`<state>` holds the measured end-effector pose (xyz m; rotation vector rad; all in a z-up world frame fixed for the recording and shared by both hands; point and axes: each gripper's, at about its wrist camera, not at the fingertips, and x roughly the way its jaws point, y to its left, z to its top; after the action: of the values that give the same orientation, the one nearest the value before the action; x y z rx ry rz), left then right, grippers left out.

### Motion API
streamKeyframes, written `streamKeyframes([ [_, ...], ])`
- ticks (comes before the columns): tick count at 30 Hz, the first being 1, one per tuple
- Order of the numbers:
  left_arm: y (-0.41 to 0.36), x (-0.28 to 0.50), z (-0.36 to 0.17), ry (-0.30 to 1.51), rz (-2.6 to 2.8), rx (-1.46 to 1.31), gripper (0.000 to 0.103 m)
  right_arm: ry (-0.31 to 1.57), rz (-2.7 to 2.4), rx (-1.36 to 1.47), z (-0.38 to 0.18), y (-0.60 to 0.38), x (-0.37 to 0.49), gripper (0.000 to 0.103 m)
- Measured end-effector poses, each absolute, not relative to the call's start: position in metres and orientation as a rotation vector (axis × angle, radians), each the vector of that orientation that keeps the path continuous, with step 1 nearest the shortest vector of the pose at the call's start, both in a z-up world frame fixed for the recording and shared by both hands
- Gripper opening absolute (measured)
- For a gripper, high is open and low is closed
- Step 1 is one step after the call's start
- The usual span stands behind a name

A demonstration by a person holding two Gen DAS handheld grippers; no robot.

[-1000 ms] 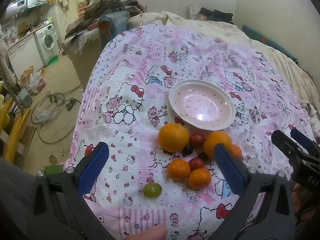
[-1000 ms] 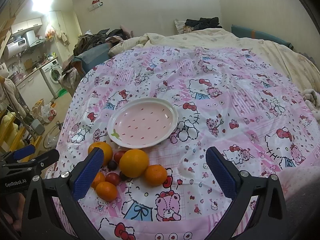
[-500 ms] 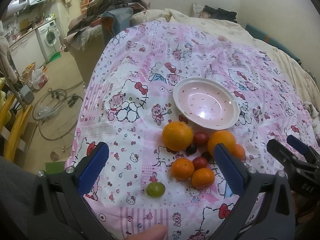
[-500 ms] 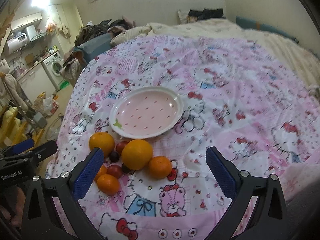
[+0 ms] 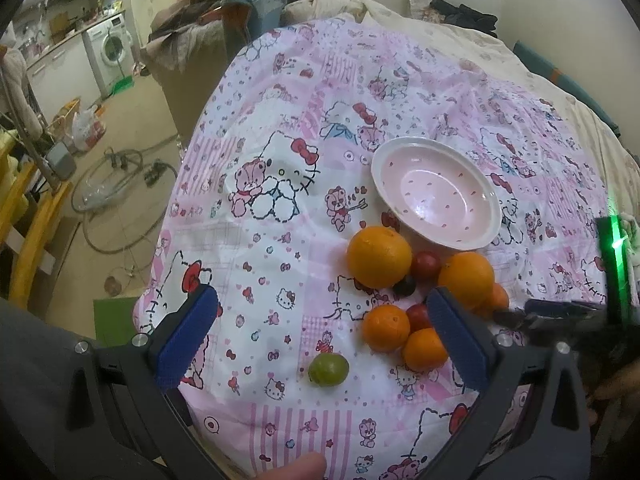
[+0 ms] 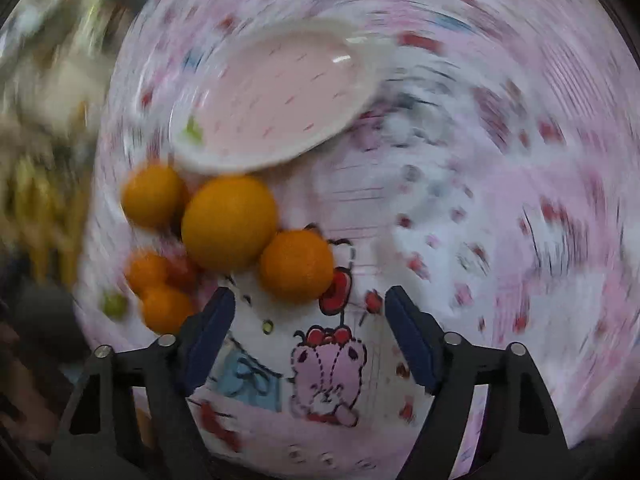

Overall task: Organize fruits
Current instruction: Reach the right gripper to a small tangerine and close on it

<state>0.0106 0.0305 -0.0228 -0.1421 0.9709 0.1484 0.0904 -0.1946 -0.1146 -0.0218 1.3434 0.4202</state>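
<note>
Your left gripper (image 5: 320,332): spread, empty | your right gripper (image 6: 308,332): closing, nothing between pads, near small orange tangerine (image 6: 296,266) | pink speckled bowl (image 5: 486,194): empty, far side of fruit

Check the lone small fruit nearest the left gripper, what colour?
Green. The small round fruit shows best in the left wrist view, apart from the orange pile.
</note>
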Motion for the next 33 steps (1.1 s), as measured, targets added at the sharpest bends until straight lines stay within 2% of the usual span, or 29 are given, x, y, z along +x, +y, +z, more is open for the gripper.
streamKeyframes([
  [4,0.034,0.012,-0.025,0.986,0.153,-0.154,0.103,1.301,0.467,-0.284,-0.122,-0.161,0.091,0.07],
  [10,0.036,0.014,-0.027,1.001,0.159,-0.16,0.103,1.303,0.51,-0.357,-0.133,-0.147,0.099,0.046],
  [22,0.032,0.017,-0.037,1.052,0.139,-0.154,0.103,1.256,0.531,-0.25,-0.101,-0.175,0.074,0.045],
  [33,0.014,0.037,-0.037,1.122,0.096,-0.097,0.103,1.073,0.469,0.01,-0.036,-0.234,0.08,0.045],
])
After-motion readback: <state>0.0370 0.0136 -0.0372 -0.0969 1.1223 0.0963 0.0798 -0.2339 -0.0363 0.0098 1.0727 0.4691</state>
